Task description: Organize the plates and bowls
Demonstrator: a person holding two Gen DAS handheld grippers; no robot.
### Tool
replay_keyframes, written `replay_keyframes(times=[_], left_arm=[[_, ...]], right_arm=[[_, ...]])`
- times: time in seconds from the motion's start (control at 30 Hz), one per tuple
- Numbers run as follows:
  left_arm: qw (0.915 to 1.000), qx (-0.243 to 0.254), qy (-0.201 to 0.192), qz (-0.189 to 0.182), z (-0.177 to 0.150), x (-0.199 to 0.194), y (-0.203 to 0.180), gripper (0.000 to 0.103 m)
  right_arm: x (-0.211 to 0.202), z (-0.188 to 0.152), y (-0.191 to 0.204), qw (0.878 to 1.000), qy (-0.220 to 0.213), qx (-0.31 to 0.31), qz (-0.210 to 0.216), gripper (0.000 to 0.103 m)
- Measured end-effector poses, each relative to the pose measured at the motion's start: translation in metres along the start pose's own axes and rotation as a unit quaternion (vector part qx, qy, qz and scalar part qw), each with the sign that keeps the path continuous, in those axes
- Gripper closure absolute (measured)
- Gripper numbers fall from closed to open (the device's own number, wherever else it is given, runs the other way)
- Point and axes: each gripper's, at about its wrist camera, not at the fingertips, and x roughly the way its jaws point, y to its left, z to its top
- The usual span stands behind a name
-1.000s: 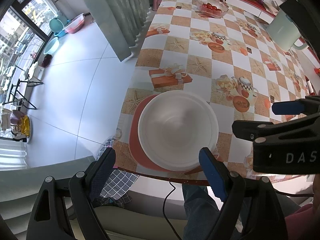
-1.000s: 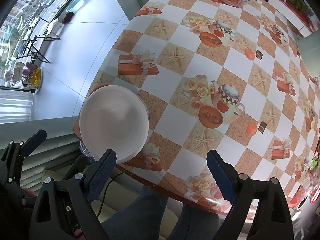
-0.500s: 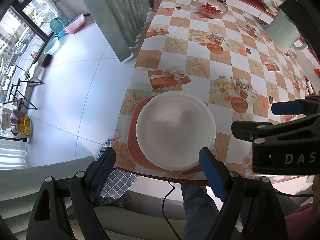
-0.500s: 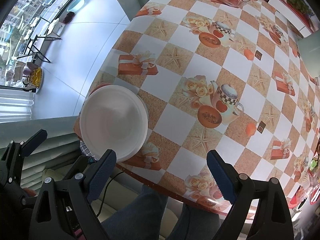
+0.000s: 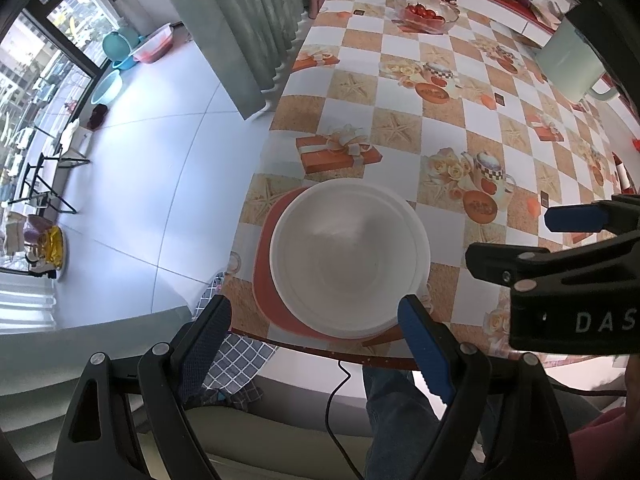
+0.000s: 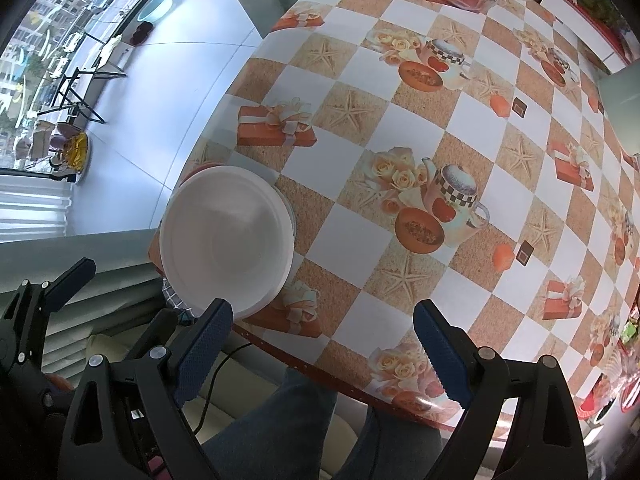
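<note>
A white bowl (image 5: pixel 348 256) sits nested on a white plate, which rests on a red-orange plate (image 5: pixel 266 276), at the near left corner of the table. The stack also shows in the right wrist view (image 6: pixel 226 240). My left gripper (image 5: pixel 316 340) is open and empty, held above the table's near edge just short of the stack. My right gripper (image 6: pixel 320 344) is open and empty over the near edge, to the right of the stack. It shows in the left wrist view (image 5: pixel 560 248) at the right.
The table (image 6: pixel 400 128) has a checkered cloth with printed pictures. A glass bowl of tomatoes (image 5: pixel 426 12) stands at the far end. A pale green jug (image 5: pixel 570 64) stands at the far right. My legs (image 6: pixel 280 424) are under the near edge.
Both views have drifted slightly back from the stack. The stack has not moved and both grippers stay open.
</note>
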Motion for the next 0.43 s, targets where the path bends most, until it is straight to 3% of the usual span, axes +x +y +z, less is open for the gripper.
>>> replay_keyframes(times=[0.3,0.43], left_arm=[[0.9999,-0.006,0.009,0.008,0.002,0.001,-0.003,0.015],[0.9996,-0.01,-0.019,-0.02,0.004,-0.009,-0.003,0.015]], right_arm=[[0.002,0.0,-0.006,1.0,0.006,-0.005,0.008,0.01],[0.003,0.0,-0.009,1.0,0.008,-0.002,0.014,0.01]])
